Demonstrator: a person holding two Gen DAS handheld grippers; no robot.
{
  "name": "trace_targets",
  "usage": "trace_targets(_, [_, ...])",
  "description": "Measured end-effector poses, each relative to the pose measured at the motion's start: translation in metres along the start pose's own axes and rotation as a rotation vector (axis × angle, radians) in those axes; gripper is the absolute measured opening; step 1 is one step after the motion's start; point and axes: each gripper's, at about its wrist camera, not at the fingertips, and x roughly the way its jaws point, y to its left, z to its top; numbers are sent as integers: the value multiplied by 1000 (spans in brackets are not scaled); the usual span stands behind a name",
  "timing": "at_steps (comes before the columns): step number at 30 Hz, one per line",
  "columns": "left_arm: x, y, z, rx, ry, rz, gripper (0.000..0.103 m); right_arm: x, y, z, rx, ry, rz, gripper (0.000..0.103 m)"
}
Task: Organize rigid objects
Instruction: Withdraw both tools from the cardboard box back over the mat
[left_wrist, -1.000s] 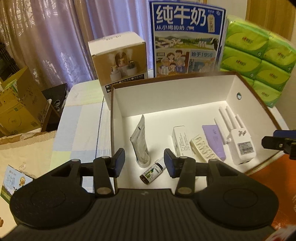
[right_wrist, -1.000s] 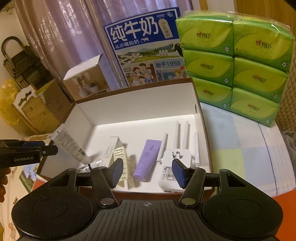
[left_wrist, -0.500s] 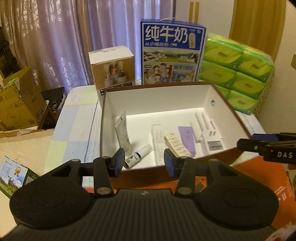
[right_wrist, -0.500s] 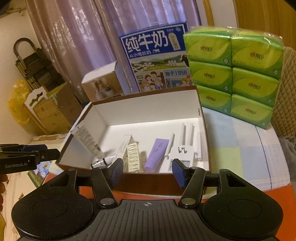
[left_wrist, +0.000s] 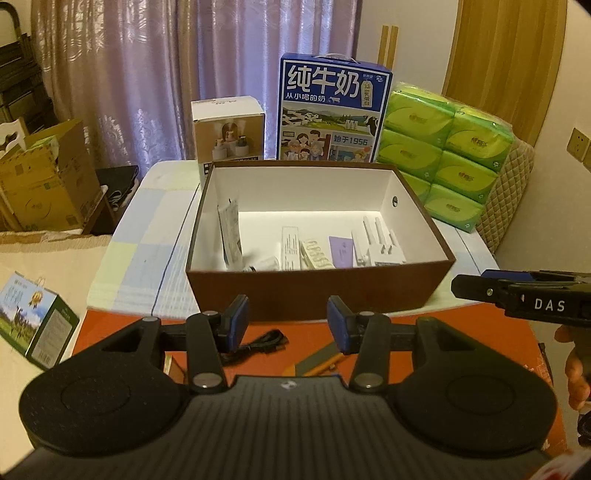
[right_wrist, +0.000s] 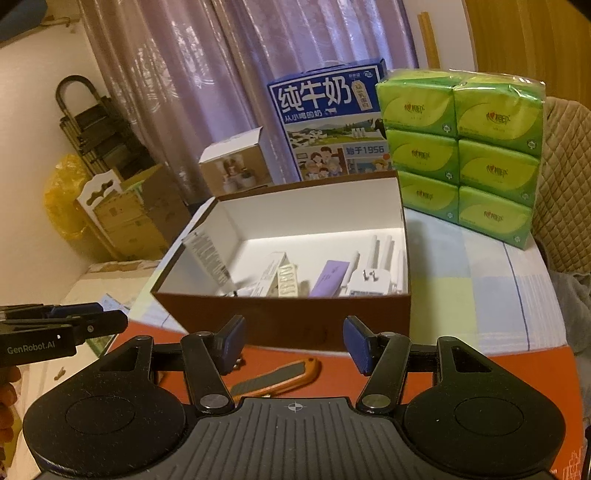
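A brown box with a white inside (left_wrist: 317, 291) (right_wrist: 288, 321) stands on the table. In it lie a white tube (left_wrist: 229, 236) leaning on the left wall, small cartons (left_wrist: 291, 249), a purple packet (left_wrist: 341, 251) (right_wrist: 328, 277) and a white plug-in router (left_wrist: 376, 247) (right_wrist: 369, 282). My left gripper (left_wrist: 288, 326) hangs open and empty in front of the box's near wall. My right gripper (right_wrist: 295, 345) is also open and empty, just short of that wall. On the orange surface below lie a black cable (left_wrist: 264, 341) and an orange utility knife (right_wrist: 275, 374).
Behind the box stand a small beige carton (left_wrist: 229, 127), a blue milk carton (left_wrist: 332, 112) and stacked green tissue packs (left_wrist: 443, 151) (right_wrist: 461, 147). Cardboard boxes (left_wrist: 40, 181) sit on the floor at left. A green-blue carton (left_wrist: 33, 321) lies at the left.
Both grippers have pulled back and risen away from the box; its near wall and the orange surface with the cable and knife now show. The jaws kept their gaps.
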Motion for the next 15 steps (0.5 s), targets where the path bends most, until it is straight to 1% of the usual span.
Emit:
trace_targets(4, [-13,-7,-14,-23,-1,12,42,-14,-3,-10,3,2,21,56])
trace_targets(10, [-30,-11,-44,-59,16,43,42,-30,-6,-30,-15,17,44,56])
trace_targets(15, [-39,-11,-72,-103,45,80,42,-32,-8,-48,-25,57,74,56])
